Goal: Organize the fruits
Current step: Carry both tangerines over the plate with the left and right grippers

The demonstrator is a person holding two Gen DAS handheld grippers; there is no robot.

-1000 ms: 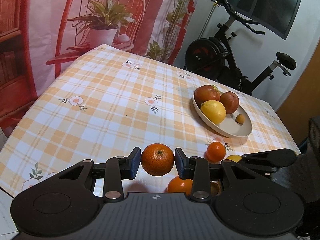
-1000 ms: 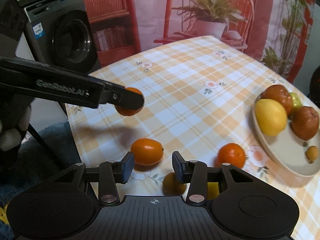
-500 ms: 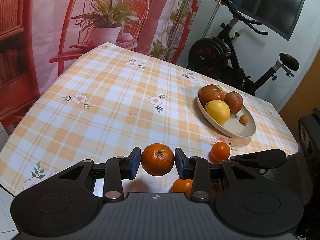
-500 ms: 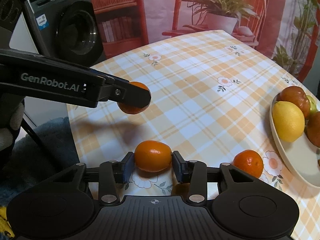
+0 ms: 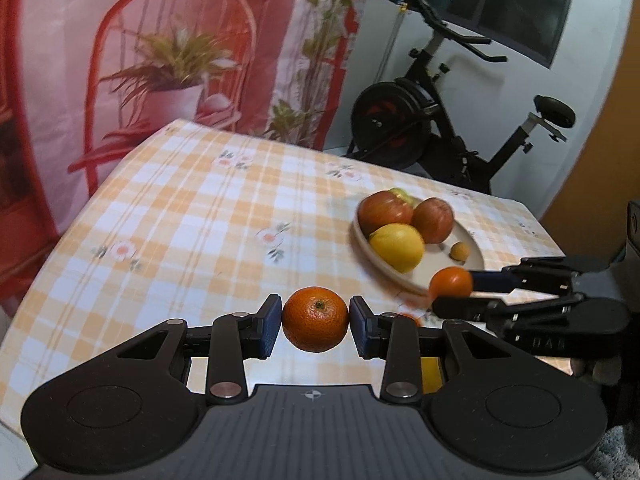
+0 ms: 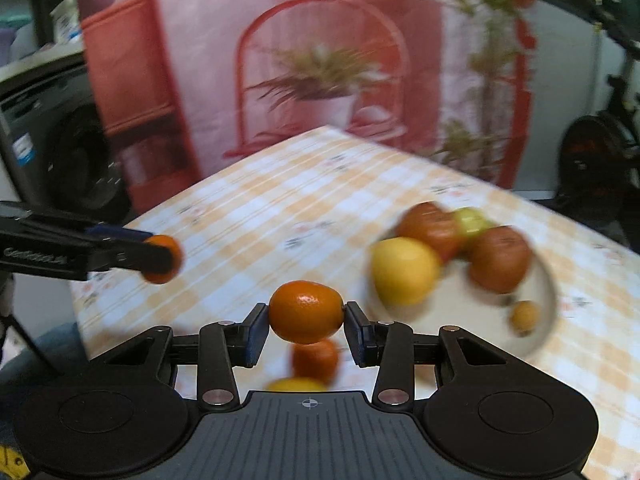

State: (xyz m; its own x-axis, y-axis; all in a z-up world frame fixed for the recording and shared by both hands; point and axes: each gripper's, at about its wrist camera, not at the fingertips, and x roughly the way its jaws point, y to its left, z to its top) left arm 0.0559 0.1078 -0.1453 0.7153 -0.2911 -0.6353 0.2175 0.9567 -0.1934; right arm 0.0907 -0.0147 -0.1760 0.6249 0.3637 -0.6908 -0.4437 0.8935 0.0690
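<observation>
Your left gripper [image 5: 315,320] has its jaws closed on a round orange [image 5: 315,318], pinched at both sides and held in the air above the near edge of the worktop [image 5: 192,216]. In the right wrist view the same orange [image 6: 162,259] shows at the tips of that gripper, off to the left.

Your right gripper [image 6: 306,313] has its jaws closed on an oval orange [image 6: 306,311], also lifted clear of the checked cloth. In the left wrist view this fruit [image 5: 451,282] sits at the near rim of the bowl [image 5: 472,248]; whether it touches the rim you cannot tell, the frame being blurred.

The bowl stands on the right part of the worktop. It holds a lemon [image 5: 397,246] at the front, two red apples [image 5: 385,212] behind it, a green fruit [image 6: 474,220] partly hidden at the back, and one small orange-yellow fruit [image 5: 460,251] apart on the bare bottom.

Below the right gripper, another orange fruit [image 6: 315,361] lies on the cloth, with a yellow one [image 6: 297,385] just beside it, half hidden by the gripper body.
</observation>
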